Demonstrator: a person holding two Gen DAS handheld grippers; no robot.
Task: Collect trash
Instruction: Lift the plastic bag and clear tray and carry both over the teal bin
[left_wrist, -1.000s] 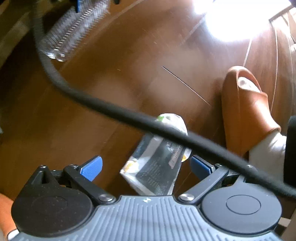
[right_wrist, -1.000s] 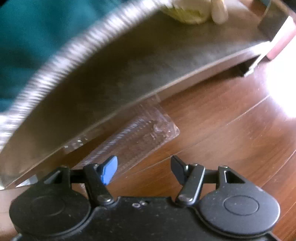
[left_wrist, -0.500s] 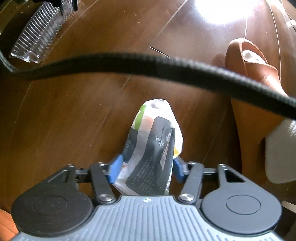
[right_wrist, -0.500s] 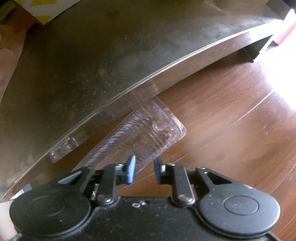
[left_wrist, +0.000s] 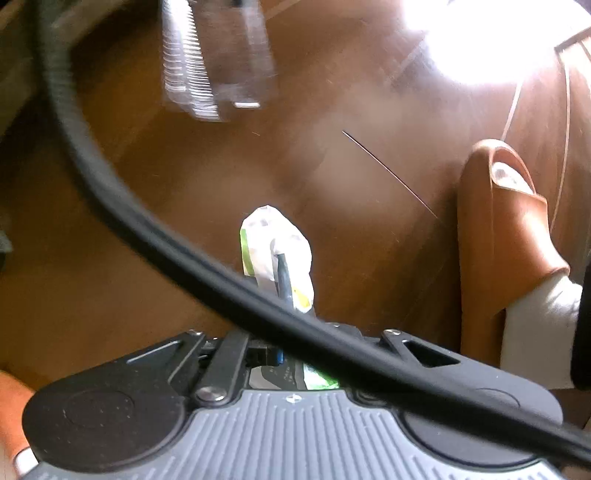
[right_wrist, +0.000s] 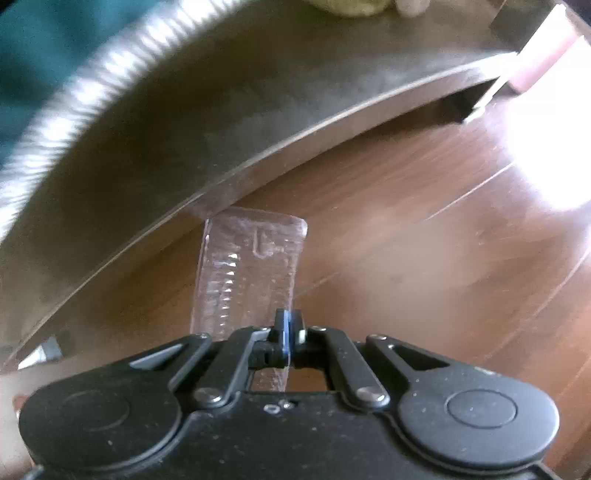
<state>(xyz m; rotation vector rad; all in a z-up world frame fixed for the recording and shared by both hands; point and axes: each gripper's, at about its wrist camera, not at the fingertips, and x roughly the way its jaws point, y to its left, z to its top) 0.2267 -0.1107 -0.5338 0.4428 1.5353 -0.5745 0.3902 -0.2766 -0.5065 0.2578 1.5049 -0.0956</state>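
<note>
My left gripper (left_wrist: 291, 325) is shut on a crumpled white, black and green wrapper (left_wrist: 273, 251), held above the brown wooden floor; a black cable hides its fingertips. My right gripper (right_wrist: 290, 332) is shut on the edge of a clear ribbed plastic tray (right_wrist: 247, 273), lifted off the floor in front of a low dark table. The same clear tray shows blurred at the top of the left wrist view (left_wrist: 214, 66).
A black cable (left_wrist: 110, 177) crosses the left wrist view. A foot in a brown slipper (left_wrist: 506, 236) stands at right. A low dark table edge (right_wrist: 295, 147) curves over the right wrist view, with a ribbed grey hose (right_wrist: 74, 107) at left. Sun glare lies on the floor.
My left gripper has closed fully on the wrapper and lifted it. My right gripper has closed on the clear tray and pulled it up from under the table edge.
</note>
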